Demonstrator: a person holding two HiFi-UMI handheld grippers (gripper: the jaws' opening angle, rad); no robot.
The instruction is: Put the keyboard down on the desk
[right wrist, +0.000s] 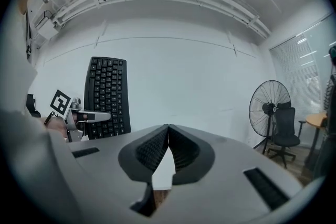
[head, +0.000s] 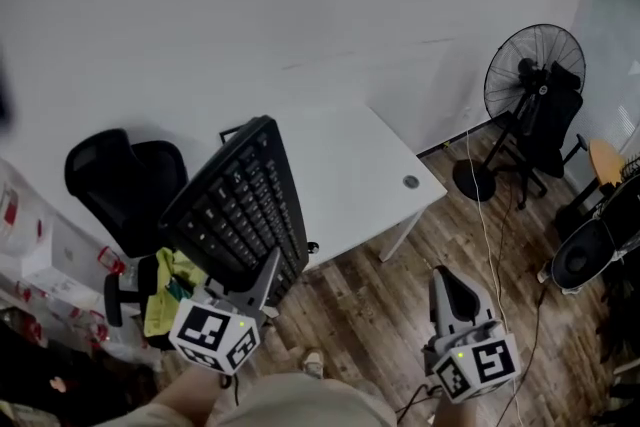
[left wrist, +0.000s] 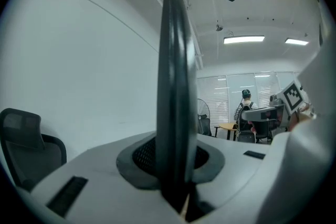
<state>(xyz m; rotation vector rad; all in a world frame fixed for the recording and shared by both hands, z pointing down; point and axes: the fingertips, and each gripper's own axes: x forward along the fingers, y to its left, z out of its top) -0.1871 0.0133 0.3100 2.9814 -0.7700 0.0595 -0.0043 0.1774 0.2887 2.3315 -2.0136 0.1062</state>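
A black keyboard [head: 243, 205] hangs tilted in the air, keys facing up and to the right, over the left end of the white desk [head: 360, 165]. My left gripper [head: 268, 271] is shut on its near edge. In the left gripper view the keyboard [left wrist: 176, 92] stands edge-on between the jaws as a tall dark slab. My right gripper [head: 444, 279] is over the wood floor in front of the desk, shut, with nothing in it. The right gripper view shows the keyboard [right wrist: 108, 97] and the left gripper [right wrist: 93, 116] off to its left, and its own tips [right wrist: 168, 127] meet.
A black office chair [head: 125, 180] stands left of the desk. A standing fan [head: 525, 80] and another black chair [head: 550, 115] are at the right, with a white cable [head: 490, 225] across the wood floor. Yellow cloth [head: 170, 290] and clutter lie at lower left.
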